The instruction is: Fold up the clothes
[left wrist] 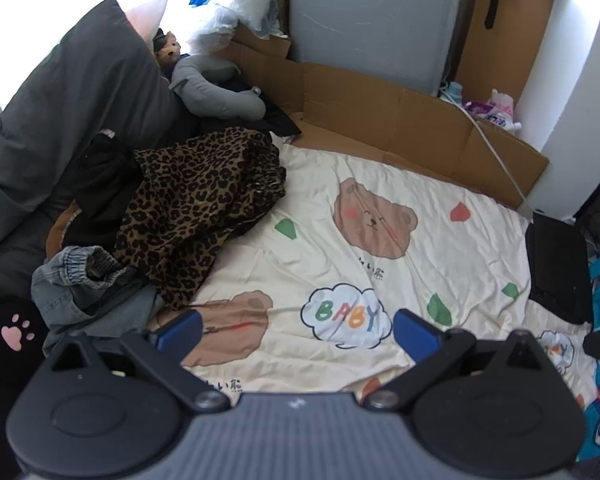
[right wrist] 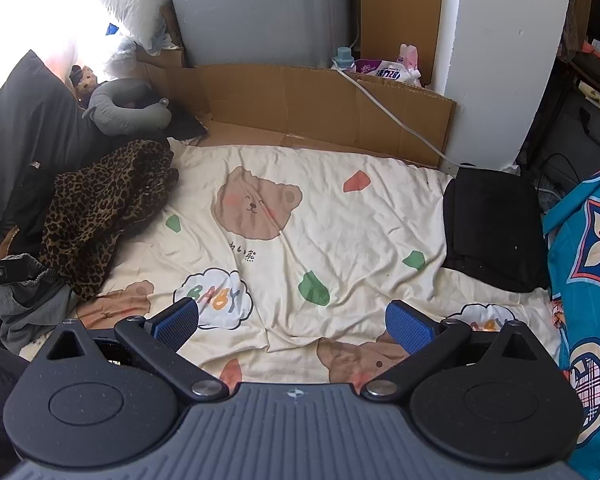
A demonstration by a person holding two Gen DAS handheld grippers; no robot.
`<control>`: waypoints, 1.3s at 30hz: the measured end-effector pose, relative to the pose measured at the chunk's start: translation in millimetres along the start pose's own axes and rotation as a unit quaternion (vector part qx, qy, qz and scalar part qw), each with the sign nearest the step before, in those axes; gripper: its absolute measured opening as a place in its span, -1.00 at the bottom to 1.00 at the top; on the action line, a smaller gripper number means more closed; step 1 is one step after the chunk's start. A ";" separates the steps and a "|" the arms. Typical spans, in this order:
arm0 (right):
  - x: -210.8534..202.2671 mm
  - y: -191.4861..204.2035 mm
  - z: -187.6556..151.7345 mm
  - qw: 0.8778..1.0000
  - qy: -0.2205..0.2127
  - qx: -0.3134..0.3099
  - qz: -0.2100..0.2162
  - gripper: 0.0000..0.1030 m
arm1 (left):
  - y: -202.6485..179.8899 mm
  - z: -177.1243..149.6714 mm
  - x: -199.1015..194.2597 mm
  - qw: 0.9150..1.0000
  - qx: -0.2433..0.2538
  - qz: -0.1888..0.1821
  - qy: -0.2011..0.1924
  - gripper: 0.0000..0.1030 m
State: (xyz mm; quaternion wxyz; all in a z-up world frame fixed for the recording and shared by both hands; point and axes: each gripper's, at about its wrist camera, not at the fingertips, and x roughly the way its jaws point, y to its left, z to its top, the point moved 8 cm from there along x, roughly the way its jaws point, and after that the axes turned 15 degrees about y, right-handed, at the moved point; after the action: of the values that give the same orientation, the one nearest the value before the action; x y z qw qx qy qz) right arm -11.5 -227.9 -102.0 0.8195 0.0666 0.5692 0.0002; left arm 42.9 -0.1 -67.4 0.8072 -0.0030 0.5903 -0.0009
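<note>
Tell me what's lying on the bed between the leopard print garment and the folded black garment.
Only bare bear-print sheet; no clothing lies between the leopard print garment and the folded black garment. The right wrist view shows the whole stretch.

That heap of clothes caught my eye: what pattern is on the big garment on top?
Leopard print, black spots on tan-brown; clearest in the left wrist view.

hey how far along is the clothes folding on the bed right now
Done: one black garment lies folded flat at the right edge of the bear-print sheet. In hand: nothing; the left gripper and right gripper are both open and empty above the sheet. Left: the heap on the left, with the leopard-print garment and denim piece unfolded.
</note>
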 end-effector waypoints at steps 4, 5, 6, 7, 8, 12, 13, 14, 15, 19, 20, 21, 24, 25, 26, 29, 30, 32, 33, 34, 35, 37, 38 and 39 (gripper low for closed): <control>1.0 0.4 -0.3 1.000 0.002 -0.002 -0.001 0.99 | 0.9 -1.3 2.0 1.000 0.001 0.002 0.009 0.99; 1.3 0.5 -0.3 1.000 0.003 -0.002 -0.001 0.99 | -0.4 -0.4 3.4 1.000 0.003 0.007 0.013 0.99; 1.6 0.6 -0.4 1.000 0.004 -0.003 -0.001 0.99 | -2.3 -0.4 3.2 1.000 0.004 0.011 0.012 0.99; 1.8 0.7 -0.5 1.000 0.004 -0.003 -0.001 0.99 | -3.9 -0.6 1.6 1.000 0.006 0.012 0.009 0.99; 2.1 0.9 -0.5 1.000 0.005 -0.004 -0.002 0.99 | -4.2 -0.8 1.8 1.000 0.006 0.011 0.009 0.99; 4.6 2.5 -1.6 1.000 0.005 -0.003 -0.003 0.99 | -5.4 -5.0 3.2 1.000 0.012 0.006 0.007 0.99; 4.9 1.9 -2.1 1.000 0.004 -0.003 -0.003 0.99 | -5.3 -5.3 3.0 1.000 0.013 0.006 0.007 0.99; 5.2 1.3 -2.6 1.000 0.004 -0.003 -0.003 0.99 | -5.5 -5.4 3.1 1.000 0.013 0.007 0.007 0.99; 5.3 0.7 -3.1 1.000 0.003 -0.003 -0.002 0.99 | -5.5 -5.3 3.3 1.000 0.014 0.007 0.006 0.99; 3.1 0.7 -1.3 1.000 0.003 -0.001 -0.003 0.99 | -5.1 -3.5 3.6 1.000 0.012 0.009 0.007 0.99; 3.0 0.3 -2.0 1.000 0.003 -0.001 -0.003 0.99 | -5.0 -3.1 3.5 1.000 0.013 0.009 0.007 0.99; 2.8 -0.2 -2.8 1.000 0.002 -0.001 -0.003 0.99 | -4.9 -2.6 3.4 1.000 0.013 0.009 0.007 0.99; 3.5 -0.3 1.0 1.000 0.004 0.000 -0.002 0.99 | -3.9 -1.9 2.9 1.000 0.012 0.012 0.007 0.99; 3.1 -0.2 1.2 1.000 0.003 0.000 -0.001 0.99 | -3.1 -1.9 2.8 1.000 0.011 0.015 0.006 0.99; 2.6 -0.6 1.0 1.000 0.001 0.000 0.001 0.99 | -2.3 -1.9 2.5 1.000 0.010 0.017 0.005 0.99; -0.5 -1.4 1.6 1.000 -0.005 0.002 0.010 0.99 | -1.7 -2.4 2.1 1.000 0.011 0.019 0.003 0.99; -0.9 -1.6 1.1 1.000 -0.007 0.000 0.009 0.99 | -1.7 -2.5 1.9 1.000 0.011 0.018 0.004 0.99; -1.2 -1.6 -0.3 1.000 -0.008 -0.003 0.009 0.99 | -1.5 -2.3 2.4 1.000 0.009 0.016 0.005 0.99; -1.2 -1.9 -1.4 1.000 -0.008 -0.003 0.010 0.99 | -1.5 -2.1 2.6 1.000 0.008 0.015 0.005 0.99; -0.9 -2.6 -2.9 1.000 -0.007 -0.002 0.012 0.99 | -1.7 -1.9 2.6 1.000 0.009 0.015 0.005 0.99; -0.6 -3.3 -4.4 1.000 -0.007 -0.001 0.013 0.99 | -2.0 -1.8 2.6 1.000 0.009 0.015 0.005 0.99; 0.2 -4.7 -7.7 1.000 -0.005 0.001 0.015 0.99 | -0.4 -0.6 2.6 1.000 0.013 0.016 0.004 0.99; 0.6 -3.6 -6.1 1.000 -0.004 0.002 0.015 0.99 | -0.5 -0.2 2.4 1.000 0.015 0.017 0.004 0.99; 0.2 0.0 1.8 1.000 -0.001 0.004 0.015 0.99 | -0.4 0.0 2.4 1.000 0.017 0.018 0.003 0.99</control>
State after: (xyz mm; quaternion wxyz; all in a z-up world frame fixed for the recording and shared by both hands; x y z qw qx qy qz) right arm -9.8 -228.1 -101.6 0.8200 0.0781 0.5670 0.0105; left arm 43.7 -0.5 -69.7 0.8051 0.0214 0.5928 0.0041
